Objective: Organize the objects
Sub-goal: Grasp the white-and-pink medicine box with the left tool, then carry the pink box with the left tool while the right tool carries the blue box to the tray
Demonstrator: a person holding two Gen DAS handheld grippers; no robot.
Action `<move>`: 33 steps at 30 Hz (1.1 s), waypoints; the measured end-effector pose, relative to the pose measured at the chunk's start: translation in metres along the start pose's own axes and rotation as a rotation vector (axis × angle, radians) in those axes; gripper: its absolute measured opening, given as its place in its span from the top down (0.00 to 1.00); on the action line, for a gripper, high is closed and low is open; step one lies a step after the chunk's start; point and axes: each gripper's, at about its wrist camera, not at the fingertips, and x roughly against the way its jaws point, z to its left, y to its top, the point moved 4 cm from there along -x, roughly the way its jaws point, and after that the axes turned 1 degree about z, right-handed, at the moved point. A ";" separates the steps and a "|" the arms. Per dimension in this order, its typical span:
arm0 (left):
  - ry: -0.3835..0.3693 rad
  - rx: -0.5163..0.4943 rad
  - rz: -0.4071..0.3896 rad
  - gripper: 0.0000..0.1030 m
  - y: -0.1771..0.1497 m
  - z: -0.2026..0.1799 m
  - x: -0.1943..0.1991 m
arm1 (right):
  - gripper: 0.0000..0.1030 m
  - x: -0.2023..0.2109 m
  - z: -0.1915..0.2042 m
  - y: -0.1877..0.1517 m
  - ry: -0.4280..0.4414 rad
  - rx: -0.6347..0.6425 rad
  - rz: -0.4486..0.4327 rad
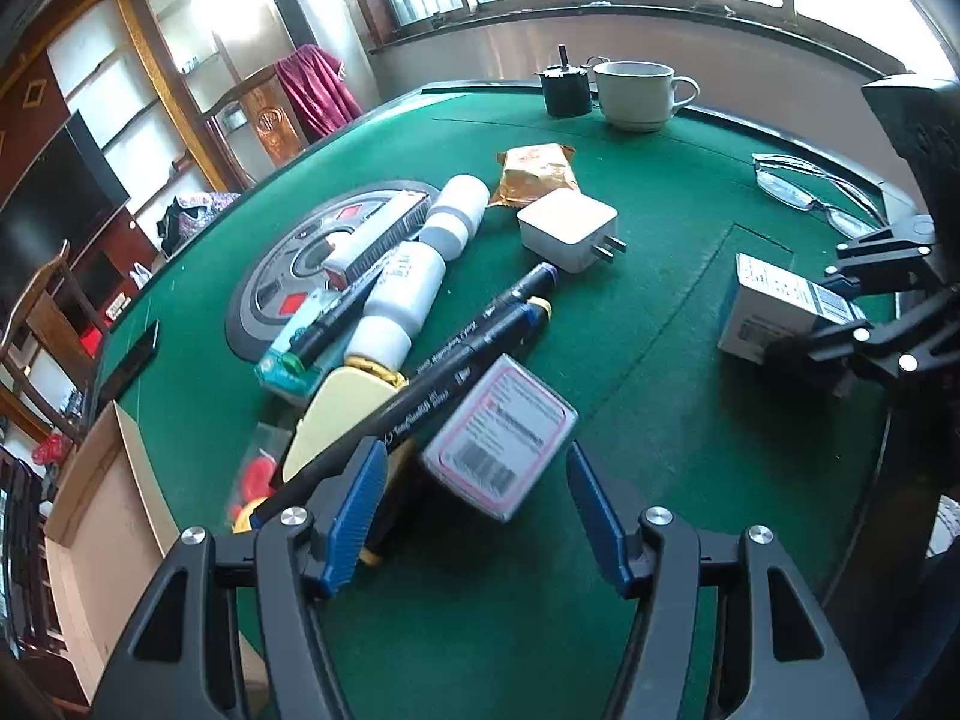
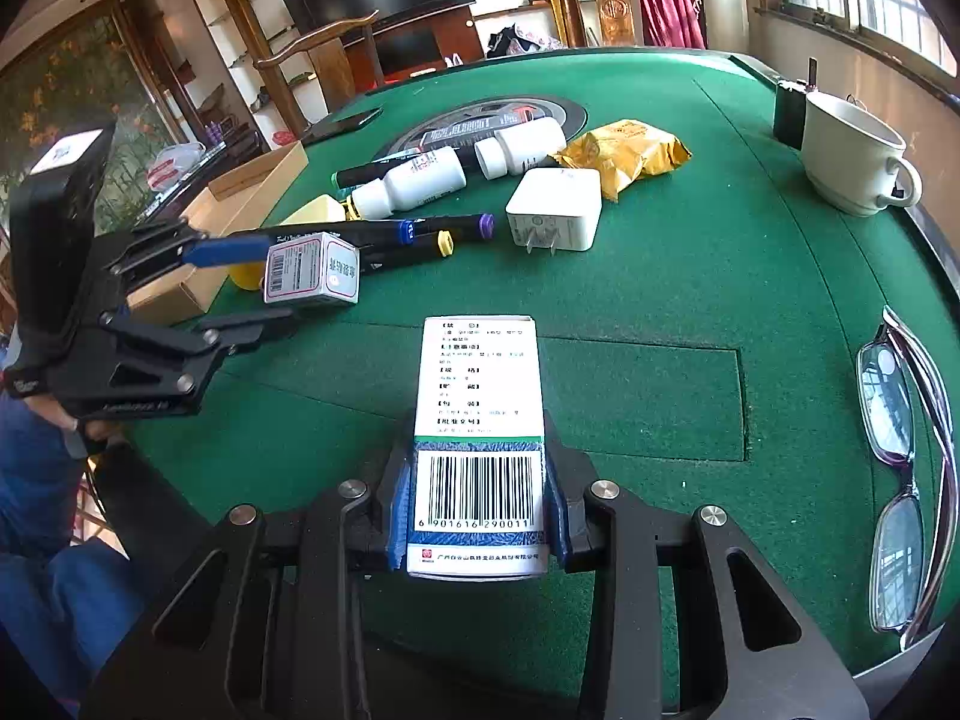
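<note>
**Two medicine boxes, one in hand**

Your right hand-held gripper (image 2: 477, 507) is clamped on the barcoded medicine box (image 2: 478, 420), ready to carry. Your left hand-held gripper (image 1: 474, 501) stands part open around the pink-labelled small box (image 1: 501, 450), pads not pressing. Beyond it, marker pens (image 1: 480, 336), pill bottles (image 1: 408, 288) and a white charger (image 1: 567, 228) crowd the tabletop (image 1: 660, 360).

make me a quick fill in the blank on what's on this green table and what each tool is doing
The right tool is shut on a box printed with a ____.
The pink-bordered box sits between the ____ tool's open pads.
The glasses lie ____.
The white charger lies beside a ____ packet.

Missing words: barcode; left; folded; yellow
</note>
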 end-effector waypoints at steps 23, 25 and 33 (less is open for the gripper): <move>-0.004 0.002 0.039 0.66 0.007 -0.025 -0.021 | 0.67 -0.003 -0.005 0.001 0.029 -0.021 -0.025; -0.018 0.035 0.037 0.66 0.007 -0.023 -0.021 | 0.67 -0.003 -0.005 0.001 0.030 -0.023 -0.026; -0.107 0.202 -0.059 0.67 -0.002 -0.003 0.012 | 0.67 -0.004 -0.004 0.001 0.029 -0.027 -0.030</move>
